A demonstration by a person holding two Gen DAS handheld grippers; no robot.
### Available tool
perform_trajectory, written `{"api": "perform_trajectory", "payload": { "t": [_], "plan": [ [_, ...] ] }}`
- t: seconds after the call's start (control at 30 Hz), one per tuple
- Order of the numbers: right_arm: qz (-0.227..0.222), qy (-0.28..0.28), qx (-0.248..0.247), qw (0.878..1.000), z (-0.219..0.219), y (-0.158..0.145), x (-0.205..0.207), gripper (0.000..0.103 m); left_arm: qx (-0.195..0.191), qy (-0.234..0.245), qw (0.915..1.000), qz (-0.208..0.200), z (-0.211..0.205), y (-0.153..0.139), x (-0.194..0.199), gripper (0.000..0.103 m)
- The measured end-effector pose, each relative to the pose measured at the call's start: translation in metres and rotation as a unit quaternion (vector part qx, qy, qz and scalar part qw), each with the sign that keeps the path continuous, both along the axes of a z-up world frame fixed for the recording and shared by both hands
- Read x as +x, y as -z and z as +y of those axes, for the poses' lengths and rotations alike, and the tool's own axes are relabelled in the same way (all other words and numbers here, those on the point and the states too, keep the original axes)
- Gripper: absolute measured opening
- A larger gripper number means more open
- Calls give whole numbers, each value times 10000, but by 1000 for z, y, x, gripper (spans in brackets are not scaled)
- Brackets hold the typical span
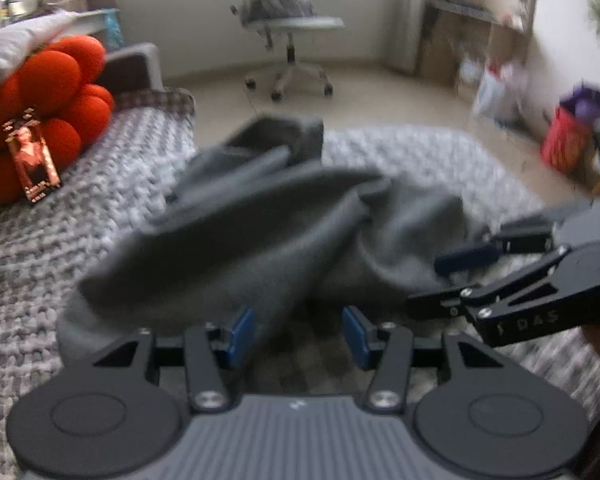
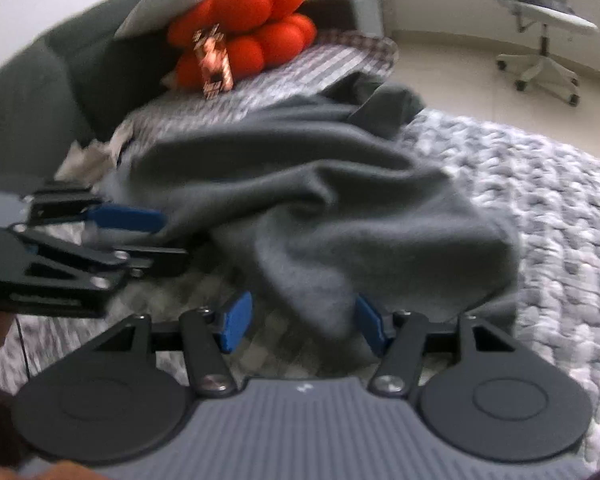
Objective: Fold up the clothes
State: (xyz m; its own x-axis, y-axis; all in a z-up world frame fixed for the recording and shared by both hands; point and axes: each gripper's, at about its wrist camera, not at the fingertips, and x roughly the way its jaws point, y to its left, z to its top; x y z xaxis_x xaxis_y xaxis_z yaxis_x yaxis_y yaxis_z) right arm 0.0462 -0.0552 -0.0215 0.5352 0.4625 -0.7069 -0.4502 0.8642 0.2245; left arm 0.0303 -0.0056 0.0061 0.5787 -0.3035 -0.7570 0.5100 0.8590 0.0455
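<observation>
Two spread-fingered grippers, left gripper and right gripper, flank a crumpled grey garment.

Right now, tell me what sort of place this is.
Probably a home bedroom or living room: a grey knitted blanket under the crumpled grey garment, an orange ball-shaped cushion, and an office swivel chair on the floor.

We see grey chunky-knit blanket as the surface; on it: crumpled dark grey garment, orange ball cushion w/ tag, far left.
</observation>
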Motion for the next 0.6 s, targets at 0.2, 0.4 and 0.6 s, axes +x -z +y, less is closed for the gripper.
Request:
{"api": "perform_trajectory", "payload": {
  "t": [0.2,0.4,0.6],
  "plan": [
    [-192,-61,-479,9986,14,12,2,62,390,-140,9991,18,-6,19,7,37],
    [-492,135,-906,9946,18,15,6,22,345,-378,9987,-29,5,18,15,8],
    [-620,183,-579,9962,11,-9,-4,10,34,-632,9971,-432,15,-11,4,2]
  ]
}}
